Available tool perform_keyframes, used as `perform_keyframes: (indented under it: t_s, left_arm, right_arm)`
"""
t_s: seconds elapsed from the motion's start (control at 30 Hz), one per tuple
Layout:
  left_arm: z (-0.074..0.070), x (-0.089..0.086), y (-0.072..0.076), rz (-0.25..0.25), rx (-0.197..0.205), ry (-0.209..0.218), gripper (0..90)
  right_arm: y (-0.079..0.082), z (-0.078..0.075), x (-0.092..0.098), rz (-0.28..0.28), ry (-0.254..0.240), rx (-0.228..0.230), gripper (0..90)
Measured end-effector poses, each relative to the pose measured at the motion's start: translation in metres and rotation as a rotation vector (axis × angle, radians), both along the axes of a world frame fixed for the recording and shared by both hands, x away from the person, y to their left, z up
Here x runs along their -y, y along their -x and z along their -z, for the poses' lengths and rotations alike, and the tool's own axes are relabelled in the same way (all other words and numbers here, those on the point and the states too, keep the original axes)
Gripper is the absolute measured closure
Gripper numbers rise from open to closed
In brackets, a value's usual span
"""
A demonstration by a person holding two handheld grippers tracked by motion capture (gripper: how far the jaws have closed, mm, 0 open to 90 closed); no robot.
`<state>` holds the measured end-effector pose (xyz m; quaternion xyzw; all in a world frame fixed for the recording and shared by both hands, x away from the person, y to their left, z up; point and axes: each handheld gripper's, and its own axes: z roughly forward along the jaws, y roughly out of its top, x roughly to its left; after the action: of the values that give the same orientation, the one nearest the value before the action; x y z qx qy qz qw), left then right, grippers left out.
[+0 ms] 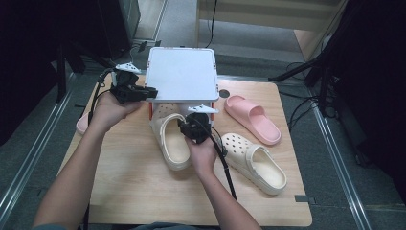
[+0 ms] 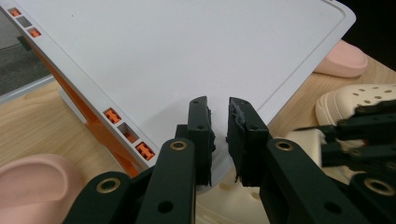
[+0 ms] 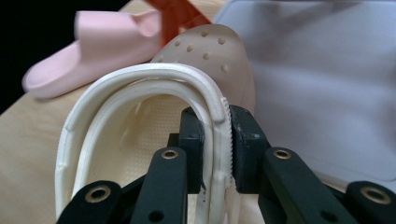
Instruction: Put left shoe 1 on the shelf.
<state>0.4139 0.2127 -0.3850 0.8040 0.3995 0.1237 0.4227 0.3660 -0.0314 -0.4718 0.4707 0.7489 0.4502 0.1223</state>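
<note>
High view, cream clog (image 1: 172, 143) toe tucked under white rack (image 1: 182, 74), hidden.

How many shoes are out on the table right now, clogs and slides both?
4. A cream clog in the right gripper, another cream clog at right, a pink slide beyond it, and a pink slide at the left edge. The white rack may hide more.

a shoe rack (image 1: 182, 72) stands at the back of the table (image 1: 129, 191). one clog (image 1: 171, 141) lies in front of it. another clog (image 1: 253, 163) and a slide (image 1: 252, 119) lie to the right.
</note>
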Motion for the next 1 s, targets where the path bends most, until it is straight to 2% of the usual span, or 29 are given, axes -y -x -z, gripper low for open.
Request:
perform_keyframes:
  t_s: [0.07, 0.17, 0.2, 0.37, 0.43, 0.5, 0.7, 0.77, 0.9, 1.0]
  left_arm:
    - [0.0, 0.0, 0.0, 0.001, 0.0, 0.0, 78.9]
    - [0.0, 0.0, 0.0, 0.001, 0.002, -0.001, 79.0]
    - [0.0, 0.0, 0.0, 0.002, 0.002, 0.002, 79.0]
    - [0.001, -0.001, 0.0, 0.007, 0.0, 0.011, 78.9]
    - [0.001, -0.002, 0.0, 0.004, 0.0, 0.013, 79.0]
    - [0.001, -0.002, 0.0, 0.007, 0.001, 0.015, 79.0]
    - [0.002, -0.001, 0.0, 0.008, 0.007, 0.012, 79.0]
    - [0.002, -0.001, 0.0, 0.008, 0.007, 0.013, 79.0]
    - [0.002, -0.002, 0.0, 0.007, 0.005, 0.013, 79.2]
    - [0.002, -0.002, 0.0, 0.004, 0.004, 0.015, 79.5]
  right_arm:
    - [-0.008, 0.001, -0.002, 0.02, 0.005, -0.012, 77.5]
    - [-0.014, 0.002, -0.005, 0.042, 0.011, -0.008, 77.4]
    - [-0.018, 0.004, -0.008, 0.064, 0.005, -0.003, 77.4]
    - [-0.024, 0.011, -0.016, 0.104, 0.032, 0.006, 77.2]
    - [-0.025, 0.013, -0.016, 0.115, 0.006, -0.001, 77.0]
    - [-0.026, 0.014, -0.018, 0.12, 0.006, 0.001, 76.5]
    - [-0.026, 0.015, -0.017, 0.094, -0.017, -0.014, 70.3]
    - [-0.025, 0.013, -0.015, 0.079, -0.027, -0.012, 65.5]
    - [-0.022, 0.011, -0.011, 0.055, -0.013, 0.003, 59.2]
    - [-0.019, 0.008, -0.007, 0.032, -0.033, -0.014, 56.9]
